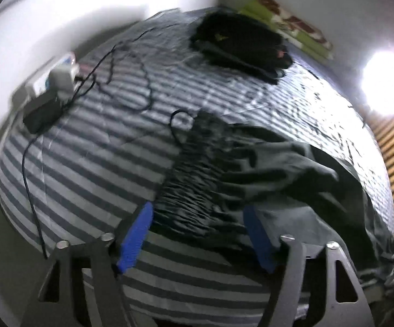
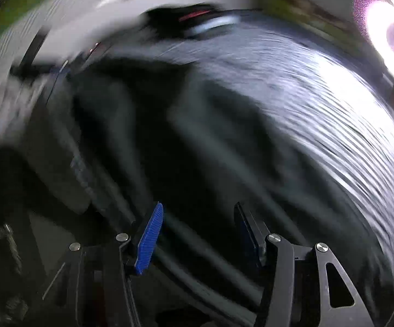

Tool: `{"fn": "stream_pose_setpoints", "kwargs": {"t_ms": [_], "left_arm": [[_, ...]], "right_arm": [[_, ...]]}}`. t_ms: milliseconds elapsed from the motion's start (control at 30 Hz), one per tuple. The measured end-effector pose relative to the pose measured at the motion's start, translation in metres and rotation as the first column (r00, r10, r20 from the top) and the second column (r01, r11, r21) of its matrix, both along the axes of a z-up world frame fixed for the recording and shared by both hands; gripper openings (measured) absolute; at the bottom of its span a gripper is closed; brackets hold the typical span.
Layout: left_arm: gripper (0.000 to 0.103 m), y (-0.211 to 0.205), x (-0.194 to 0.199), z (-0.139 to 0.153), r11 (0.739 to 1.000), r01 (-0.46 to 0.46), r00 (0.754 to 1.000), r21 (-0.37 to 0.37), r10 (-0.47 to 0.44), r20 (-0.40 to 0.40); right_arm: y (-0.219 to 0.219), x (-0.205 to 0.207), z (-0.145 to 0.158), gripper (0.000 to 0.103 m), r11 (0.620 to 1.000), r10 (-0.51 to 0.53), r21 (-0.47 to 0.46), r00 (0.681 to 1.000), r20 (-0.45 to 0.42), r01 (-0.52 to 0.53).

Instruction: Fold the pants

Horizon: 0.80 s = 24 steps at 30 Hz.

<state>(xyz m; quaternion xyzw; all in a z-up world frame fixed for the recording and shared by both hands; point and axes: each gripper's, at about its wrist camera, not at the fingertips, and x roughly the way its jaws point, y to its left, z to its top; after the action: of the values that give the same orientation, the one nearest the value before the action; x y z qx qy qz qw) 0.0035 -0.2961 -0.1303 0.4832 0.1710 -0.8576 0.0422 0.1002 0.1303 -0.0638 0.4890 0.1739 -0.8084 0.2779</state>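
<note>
My left claw (image 1: 197, 234) points down at the bed (image 1: 88, 163), its two blue pads (image 1: 135, 238) spread wide with nothing pinched between them; the dark grey pants (image 1: 251, 169) lie crumpled on the striped sheet just beyond and partly between the tips; the gathered waistband (image 1: 194, 179) sits right ahead of the gap, running away from me, and the rest of the cloth spills off to the right of the right pad; the left pad stands over bare striped sheet beside the waistband; I cannot tell whether either pad touches the cloth; farther up the bed a stack of folded dark clothes (image 1: 240, 46) lies well apart from the pants, and thin black cables (image 1: 131, 81) loop across the sheet towards a small box (image 1: 60, 77) at the left edge; a bright lamp (image 1: 387, 87) glares on the right

My right claw (image 2: 197, 242) also looks down, its view badly smeared; its pads (image 2: 150, 238) stand apart, holding nothing; the pants (image 2: 183, 150) fill the frame ahead of and under the gap as long dark folds, with the pale sheet (image 2: 333, 109) off to the right
</note>
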Motion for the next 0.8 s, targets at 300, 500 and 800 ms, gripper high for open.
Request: {"fn": "stream_pose_setpoints", "kwargs": {"t_ms": [300,500,800], "left_arm": [[0.075,-0.016,-0.015,-0.019,0.995,-0.045,0.999,0.089,0.046,-0.003],[0.033,-0.015,-0.023,-0.026,0.998,-0.045,0.999,0.052,0.045,0.011],[0.046,-0.017,-0.013,-0.011,0.999,-0.034,0.999,0.04,0.034,0.012]], "right_arm": [[-0.064,-0.017,-0.047,0.049,0.984,0.094,0.15,0.995,0.013,-0.095],[-0.058,-0.022,-0.037,0.008,0.989,0.087,0.115,0.993,0.077,-0.096],[-0.065,-0.025,-0.026,0.007,0.99,0.091,0.1,0.991,0.094,-0.1]]}}
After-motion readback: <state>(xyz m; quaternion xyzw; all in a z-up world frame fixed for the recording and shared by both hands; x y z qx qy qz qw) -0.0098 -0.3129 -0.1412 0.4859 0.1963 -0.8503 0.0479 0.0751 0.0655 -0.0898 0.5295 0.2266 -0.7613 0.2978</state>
